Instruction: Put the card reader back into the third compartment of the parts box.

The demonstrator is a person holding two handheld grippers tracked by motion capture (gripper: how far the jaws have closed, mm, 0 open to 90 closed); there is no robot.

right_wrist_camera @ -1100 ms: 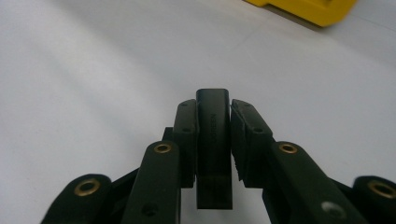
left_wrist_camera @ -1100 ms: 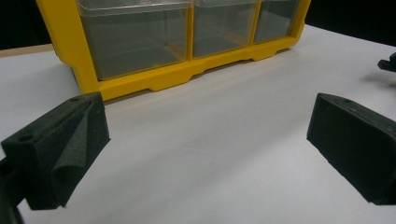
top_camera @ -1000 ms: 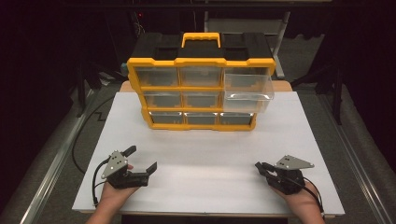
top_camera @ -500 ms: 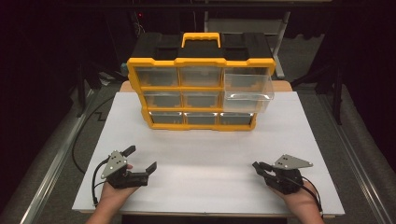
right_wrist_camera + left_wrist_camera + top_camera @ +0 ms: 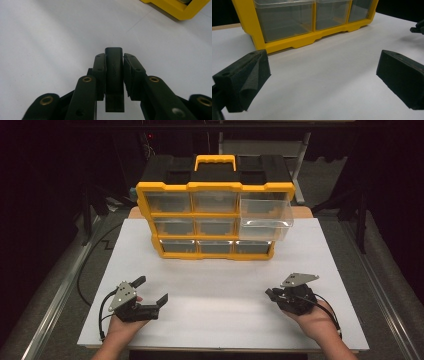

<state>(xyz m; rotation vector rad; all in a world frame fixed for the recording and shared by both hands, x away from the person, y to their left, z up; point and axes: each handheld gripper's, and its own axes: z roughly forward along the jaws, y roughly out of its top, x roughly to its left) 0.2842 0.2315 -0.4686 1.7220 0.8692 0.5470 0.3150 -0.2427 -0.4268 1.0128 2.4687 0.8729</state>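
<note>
While the organizer (image 5: 215, 210) stands at the far middle of the white board (image 5: 220, 320), both grippers are held well in front of it, near the board's front edge. The right gripper (image 5: 113, 58) is seen in front of the organizer's right end, its jaws closed tight on a small black block (image 5: 114, 75) that stands upright between the pads and pokes out past their tips. The left gripper (image 5: 147, 292) is held in front of the organizer's left end, its jaws spread wide with bare board between them and nothing gripped. At the organizer's top right, one clear drawer (image 5: 265, 220) is pulled out toward the grippers; the other drawers are pushed in. A yellow handle (image 5: 215, 161) is seen on the organizer's black top.
</note>
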